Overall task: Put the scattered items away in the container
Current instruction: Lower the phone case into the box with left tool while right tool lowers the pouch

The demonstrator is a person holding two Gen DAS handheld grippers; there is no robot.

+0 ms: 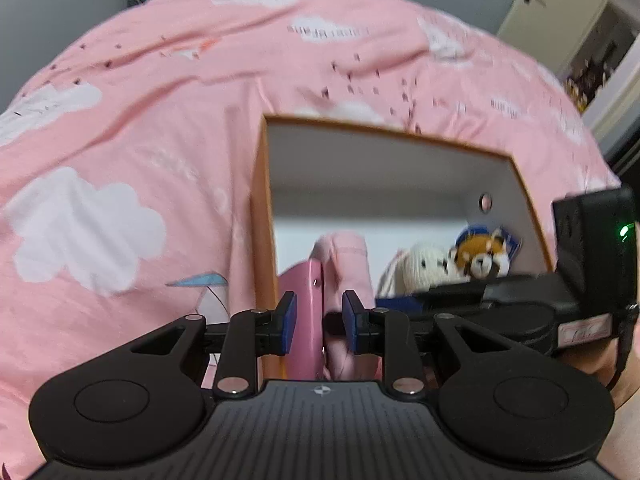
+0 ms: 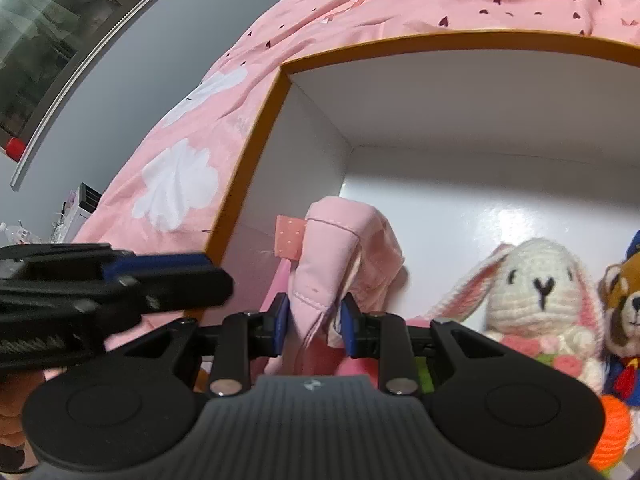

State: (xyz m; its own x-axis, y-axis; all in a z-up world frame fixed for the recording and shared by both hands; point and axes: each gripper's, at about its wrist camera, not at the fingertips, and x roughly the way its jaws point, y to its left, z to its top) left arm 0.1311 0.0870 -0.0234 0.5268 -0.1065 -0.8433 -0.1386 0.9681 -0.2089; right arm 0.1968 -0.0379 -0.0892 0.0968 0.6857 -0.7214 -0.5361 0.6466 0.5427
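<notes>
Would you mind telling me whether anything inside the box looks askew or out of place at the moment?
One thing: the pink cloth stands bunched upright near the box corner, pinched by the right gripper, rather than lying flat. The knitted rabbit and red panda toy sit upright inside.

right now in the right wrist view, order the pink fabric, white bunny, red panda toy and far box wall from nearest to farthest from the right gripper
1. pink fabric: between the jaws of the right gripper, dead centre.
2. white bunny: to the right, on the box floor.
3. red panda toy: further right, at the picture's edge.
4. far box wall: behind all of them, at the top.
</notes>
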